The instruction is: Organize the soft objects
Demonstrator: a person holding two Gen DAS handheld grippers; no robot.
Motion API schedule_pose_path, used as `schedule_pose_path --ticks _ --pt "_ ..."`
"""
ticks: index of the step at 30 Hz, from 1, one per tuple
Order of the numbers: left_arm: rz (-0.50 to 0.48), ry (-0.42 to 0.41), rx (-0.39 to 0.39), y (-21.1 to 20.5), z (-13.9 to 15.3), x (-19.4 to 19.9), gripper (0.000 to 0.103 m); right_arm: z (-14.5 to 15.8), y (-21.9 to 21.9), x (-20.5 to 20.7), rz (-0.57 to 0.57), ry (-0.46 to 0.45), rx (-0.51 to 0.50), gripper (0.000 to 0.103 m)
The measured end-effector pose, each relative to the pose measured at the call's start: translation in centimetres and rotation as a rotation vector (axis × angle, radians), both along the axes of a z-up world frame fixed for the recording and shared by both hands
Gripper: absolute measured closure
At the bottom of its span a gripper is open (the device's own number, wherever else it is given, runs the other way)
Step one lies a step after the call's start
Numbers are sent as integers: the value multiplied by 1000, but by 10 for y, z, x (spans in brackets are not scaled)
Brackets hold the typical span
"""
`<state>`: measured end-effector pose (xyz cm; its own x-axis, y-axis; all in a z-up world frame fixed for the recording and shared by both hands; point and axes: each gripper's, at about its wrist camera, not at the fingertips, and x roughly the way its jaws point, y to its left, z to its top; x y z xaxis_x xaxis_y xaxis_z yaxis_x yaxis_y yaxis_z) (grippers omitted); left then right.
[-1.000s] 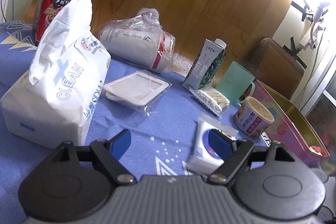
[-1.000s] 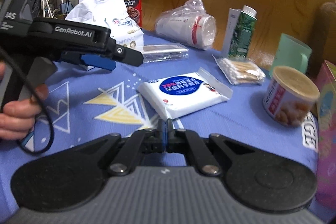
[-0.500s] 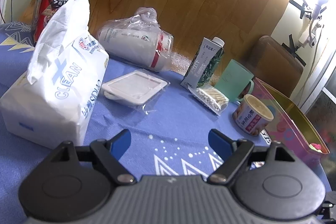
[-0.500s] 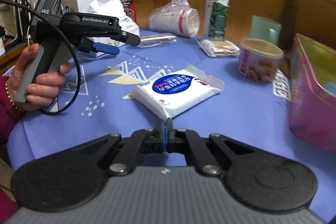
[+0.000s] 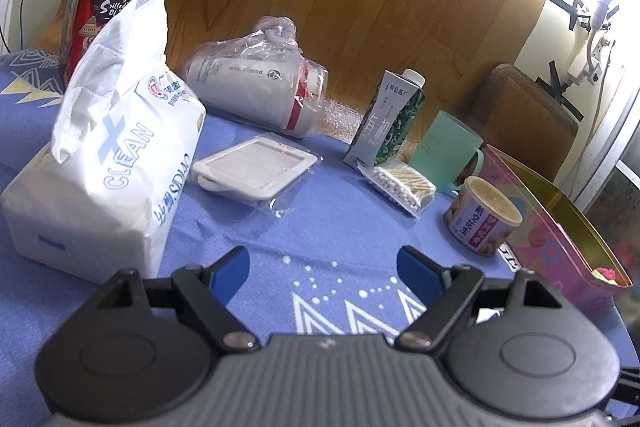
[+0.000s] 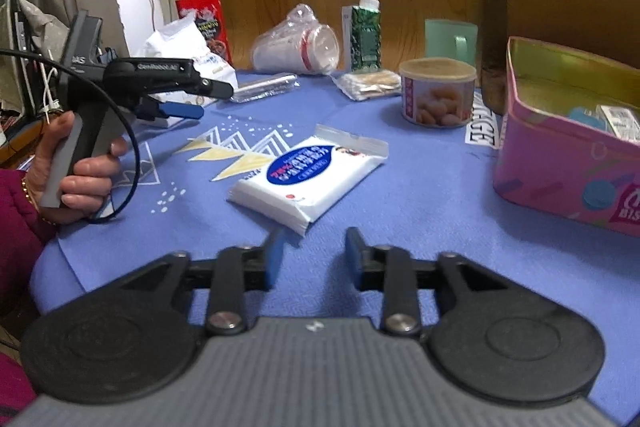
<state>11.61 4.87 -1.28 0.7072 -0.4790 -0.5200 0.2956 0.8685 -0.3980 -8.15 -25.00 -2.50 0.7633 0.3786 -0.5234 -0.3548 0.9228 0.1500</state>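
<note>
A flat white wipes pack with a blue label lies on the blue cloth just ahead of my right gripper, which is open and empty. A tall white tissue bag marked CLEAN stands at the left in the left wrist view; it also shows in the right wrist view. My left gripper is open and empty above the cloth, to the right of the bag; it also shows in the right wrist view. A bag of cotton swabs lies by the carton.
A pink tin box stands open at the right. A snack can, green mug, milk carton, bagged cups, a wrapped white tray and a red box stand along the back.
My right gripper has opened and pulled back from the wipes pack. My left gripper has drawn back and left; the wipes pack has left its view.
</note>
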Motion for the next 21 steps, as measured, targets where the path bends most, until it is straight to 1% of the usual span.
schedule_pose_path --ticks 6,9,10,13,15,16,18,21 --pt "-12 -6 6 -2 1 -1 20 0 -7 -4 -19 -4 23 63" --pt "-30 4 4 -6 1 -2 20 -1 -11 -4 -28 -2 34 63" --pt "-41 14 -2 -8 0 -2 20 0 -11 -4 -29 -3 35 62" --pt "-77 34 -3 -19 0 -8 20 0 -12 -3 -24 -10 36 54" --pt "-114 45 -15 -28 1 -15 20 0 -11 1 -8 -6 29 53" --pt "-139 53 -23 -33 1 -19 16 0 -10 3 -1 -3 25 53" --pt "-173 66 -34 -43 2 -25 12 -2 -9 8 14 10 18 50" --pt "-218 87 -50 -56 4 -29 12 -3 -5 14 39 17 6 46"
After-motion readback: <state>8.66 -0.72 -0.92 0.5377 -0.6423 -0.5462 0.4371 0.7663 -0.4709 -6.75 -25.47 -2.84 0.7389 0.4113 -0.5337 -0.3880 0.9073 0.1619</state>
